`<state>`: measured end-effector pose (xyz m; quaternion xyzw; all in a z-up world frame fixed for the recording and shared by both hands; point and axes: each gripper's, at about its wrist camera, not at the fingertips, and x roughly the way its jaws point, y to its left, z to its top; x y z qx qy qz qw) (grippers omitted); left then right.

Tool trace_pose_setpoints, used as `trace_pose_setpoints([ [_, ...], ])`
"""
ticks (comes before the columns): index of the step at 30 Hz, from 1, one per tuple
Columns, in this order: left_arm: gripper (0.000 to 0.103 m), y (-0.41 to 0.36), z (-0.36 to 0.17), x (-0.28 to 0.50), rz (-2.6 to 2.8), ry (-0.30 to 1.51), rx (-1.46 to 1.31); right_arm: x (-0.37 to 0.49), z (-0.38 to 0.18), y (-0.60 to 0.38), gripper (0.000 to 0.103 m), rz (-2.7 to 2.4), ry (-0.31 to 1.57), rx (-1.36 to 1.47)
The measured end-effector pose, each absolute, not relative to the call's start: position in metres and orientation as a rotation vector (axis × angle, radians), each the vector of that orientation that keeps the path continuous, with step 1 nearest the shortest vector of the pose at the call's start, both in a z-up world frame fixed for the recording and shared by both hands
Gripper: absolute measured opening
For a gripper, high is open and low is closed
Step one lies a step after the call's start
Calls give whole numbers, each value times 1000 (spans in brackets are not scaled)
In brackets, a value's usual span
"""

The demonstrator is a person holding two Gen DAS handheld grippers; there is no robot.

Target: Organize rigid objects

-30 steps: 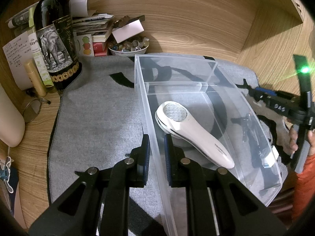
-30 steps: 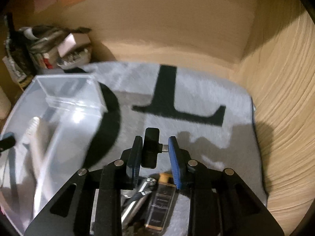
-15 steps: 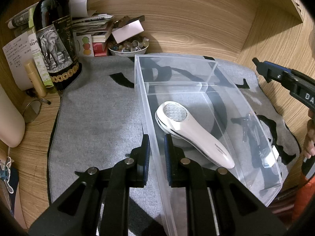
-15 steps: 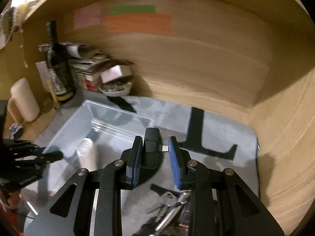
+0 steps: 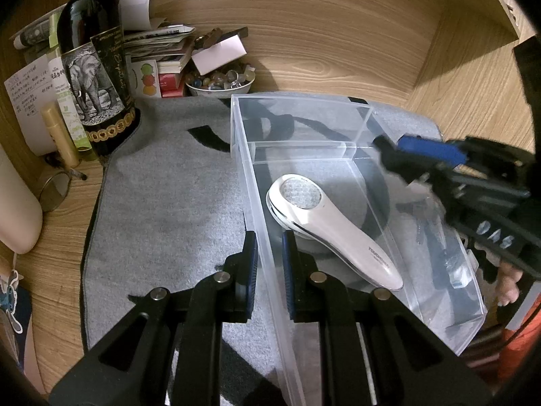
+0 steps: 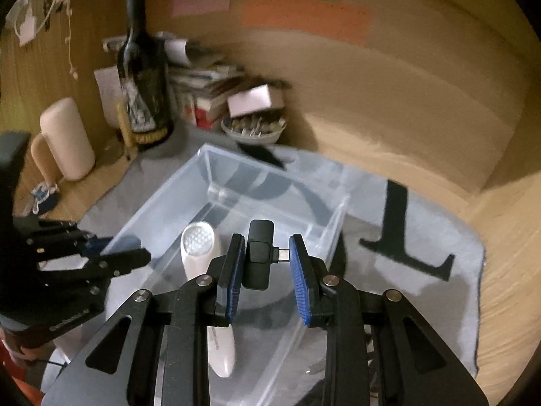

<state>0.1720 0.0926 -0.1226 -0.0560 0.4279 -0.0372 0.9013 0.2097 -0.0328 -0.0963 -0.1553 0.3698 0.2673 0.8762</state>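
A clear plastic bin (image 5: 297, 99) lies on the grey mat (image 5: 162, 203), with a white handheld device (image 5: 324, 223) in its larger compartment. My left gripper (image 5: 269, 264) is shut on the bin's left wall near the front. My right gripper (image 6: 267, 247) is shut on a small black adapter (image 6: 258, 257) whose metal plug points sideways at the right pad. It hovers above the bin (image 6: 270, 165), over the handle end of the white device (image 6: 199, 243). The left wrist view shows the right gripper (image 5: 392, 150) coming in over the bin's right wall. The left gripper (image 6: 135, 250) shows at the bin's side.
A dark wine bottle (image 5: 91, 77), stacked papers and a bowl of small stones (image 5: 219, 81) crowd the back left corner. A cream cylinder (image 5: 17, 209) stands at the left. Wooden walls close the back and right. Small metal items lie on the mat right of the bin.
My right gripper has carried the black adapter from over the mat on the right to above the bin. The left gripper and the bin have stayed still.
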Motion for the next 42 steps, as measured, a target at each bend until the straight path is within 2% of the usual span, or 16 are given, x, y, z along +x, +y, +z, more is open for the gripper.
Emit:
trace_pose_setpoints([
  [7,14,92,-123,172,-77,885,-117,215,-116,-26,25,566,848,-365],
  [15,14,92,-123,172,-76,885,-116,211,-111,-23,25,580,833,-366],
  [16,14,93,-123,172,-76,885,-116,211,-109,-23,26,578,827,-365],
  [18,14,93,-123,172,-77,885,-117,209,-104,-26,36,570,807,-357],
  [20,14,93,-123,172,-78,885,-117,207,-97,-31,54,556,771,-340],
  [25,14,92,-122,172,-77,886,-113,203,-77,-46,60,520,709,-307],
  [28,14,92,-122,172,-77,886,-112,202,-66,-60,68,493,679,-276],
  [35,14,92,-122,172,-77,886,-112,198,-57,-93,68,416,660,-241],
  [42,14,92,-122,172,-78,887,-111,190,-76,-122,68,363,729,-219],
])
